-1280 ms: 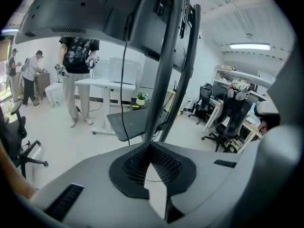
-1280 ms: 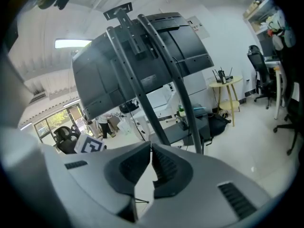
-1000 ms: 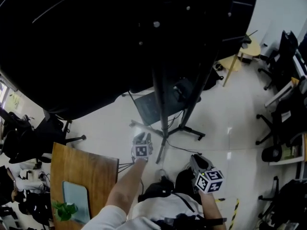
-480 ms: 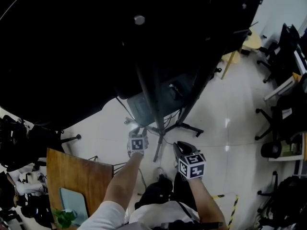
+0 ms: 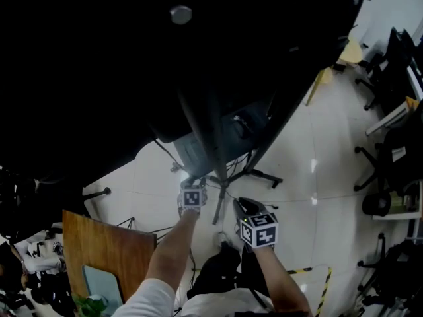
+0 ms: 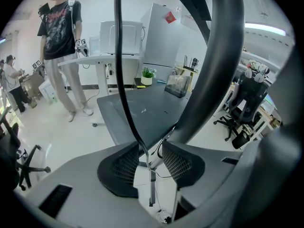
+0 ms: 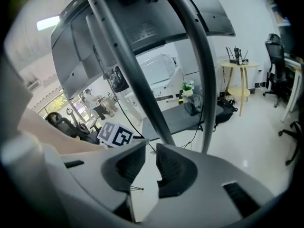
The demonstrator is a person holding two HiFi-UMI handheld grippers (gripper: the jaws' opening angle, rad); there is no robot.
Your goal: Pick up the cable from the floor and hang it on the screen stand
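The screen stand's dark post (image 5: 213, 144) rises under the big black screen (image 5: 132, 58); the same post fills the left gripper view (image 6: 223, 70) and the right gripper view (image 7: 128, 65). A thin black cable (image 6: 121, 80) hangs down from above and passes between the jaws of my left gripper (image 6: 151, 147), close to the left pad. Those jaws have just been opening and stand wide apart, not pressing the cable. In the head view my left gripper (image 5: 193, 185) is near the stand's foot. My right gripper (image 5: 240, 207) (image 7: 151, 148) is beside it, slightly open, with nothing between its jaws.
A dark grey base plate (image 6: 142, 108) and thin stand legs (image 5: 261, 176) lie on the pale floor. A wooden table (image 5: 106, 243) is at lower left, office chairs (image 5: 386, 164) at right, a round yellow table (image 7: 240, 65) further back. A person (image 6: 59, 46) stands behind.
My right gripper has moved up and left, closer to the left gripper and the stand's foot. The left gripper has kept about its place in the picture while the view tilted under the screen.
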